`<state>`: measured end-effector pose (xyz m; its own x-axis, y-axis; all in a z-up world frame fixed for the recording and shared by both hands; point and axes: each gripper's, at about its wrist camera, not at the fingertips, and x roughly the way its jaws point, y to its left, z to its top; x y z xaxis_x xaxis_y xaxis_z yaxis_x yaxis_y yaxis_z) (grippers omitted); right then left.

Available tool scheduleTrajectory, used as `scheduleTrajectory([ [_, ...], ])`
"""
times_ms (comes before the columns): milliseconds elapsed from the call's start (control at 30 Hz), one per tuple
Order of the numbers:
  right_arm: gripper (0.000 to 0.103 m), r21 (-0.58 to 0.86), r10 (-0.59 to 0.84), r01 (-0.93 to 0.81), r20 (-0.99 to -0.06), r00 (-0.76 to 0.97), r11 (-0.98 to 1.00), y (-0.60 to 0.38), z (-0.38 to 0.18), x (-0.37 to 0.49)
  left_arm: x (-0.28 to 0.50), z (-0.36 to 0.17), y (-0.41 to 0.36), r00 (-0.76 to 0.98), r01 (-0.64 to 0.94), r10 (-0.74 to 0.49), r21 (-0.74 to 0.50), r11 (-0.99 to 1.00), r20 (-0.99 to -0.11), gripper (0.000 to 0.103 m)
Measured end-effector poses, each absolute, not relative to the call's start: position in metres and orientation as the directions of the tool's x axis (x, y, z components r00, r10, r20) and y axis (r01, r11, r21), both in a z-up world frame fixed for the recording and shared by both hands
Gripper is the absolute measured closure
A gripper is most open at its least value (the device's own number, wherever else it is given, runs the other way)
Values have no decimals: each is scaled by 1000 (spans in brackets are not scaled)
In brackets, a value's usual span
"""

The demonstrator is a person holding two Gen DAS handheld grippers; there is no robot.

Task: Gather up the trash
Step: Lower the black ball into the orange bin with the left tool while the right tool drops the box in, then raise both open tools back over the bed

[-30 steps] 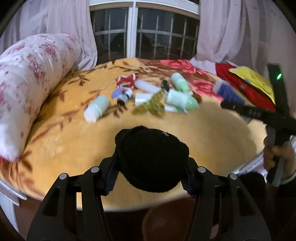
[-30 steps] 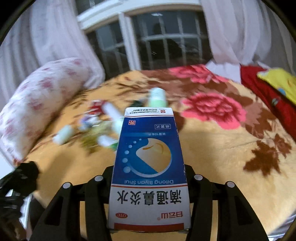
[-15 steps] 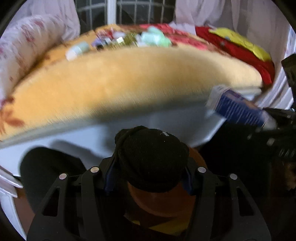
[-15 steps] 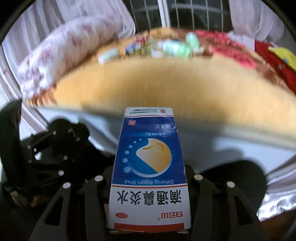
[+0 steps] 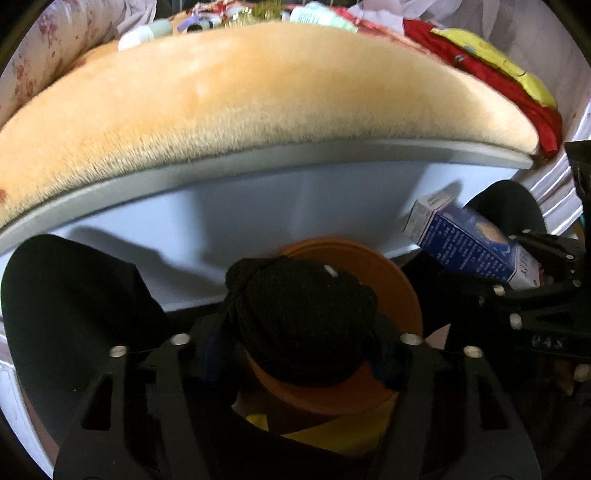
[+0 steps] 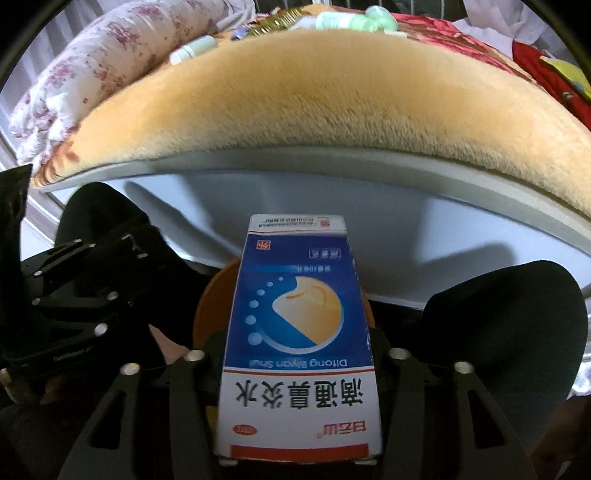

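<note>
My left gripper (image 5: pixel 301 332) is shut on a black knitted bundle (image 5: pixel 303 317) and holds it above an orange bin (image 5: pixel 399 291) below the bed's edge. My right gripper (image 6: pixel 297 343) is shut on a blue and white medicine box (image 6: pixel 299 332), also over the orange bin (image 6: pixel 207 310). The box (image 5: pixel 469 243) and the right gripper show at the right of the left wrist view. Several bottles and wrappers (image 6: pixel 332 20) lie far back on the bed.
A bed with an orange plush blanket (image 5: pixel 258 96) and pale side panel (image 5: pixel 258 206) fills the upper views. A floral pillow (image 6: pixel 103 59) lies at left, red and yellow cloth (image 5: pixel 491 66) at right. The person's dark knees (image 5: pixel 74 295) flank the bin.
Both grippers have come down from over the bed to below its edge, over the orange bin, each still holding its item.
</note>
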<state>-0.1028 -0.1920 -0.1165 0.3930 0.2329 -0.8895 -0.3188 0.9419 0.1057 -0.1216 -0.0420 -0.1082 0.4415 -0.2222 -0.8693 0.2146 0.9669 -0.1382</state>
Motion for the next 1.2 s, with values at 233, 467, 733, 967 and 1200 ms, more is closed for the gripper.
scheduleTrajectory([
  [233, 16, 118, 229, -281, -885, 405, 952, -198, -118, -98, -118, -117, -37, 413, 189, -206, -138, 972, -887, 26],
  [467, 16, 109, 225, -268, -862, 454, 957, -220, -102, -115, -125, -106, -45, 456, 199, -160, -75, 977, -876, 26],
  [733, 16, 89, 258, -323, -808, 530, 942, -218, -59, -121, -132, -80, -49, 531, 178, -68, 33, 983, -844, 26],
  [967, 16, 92, 310, -367, -740, 597, 926, -216, -9, -59, -121, -50, -45, 601, 171, -27, 96, 981, -799, 26],
  [1200, 16, 41, 317, -416, -715, 623, 908, -201, 15, 45, -92, -21, -23, 638, 127, -83, -2, 992, -766, 26],
])
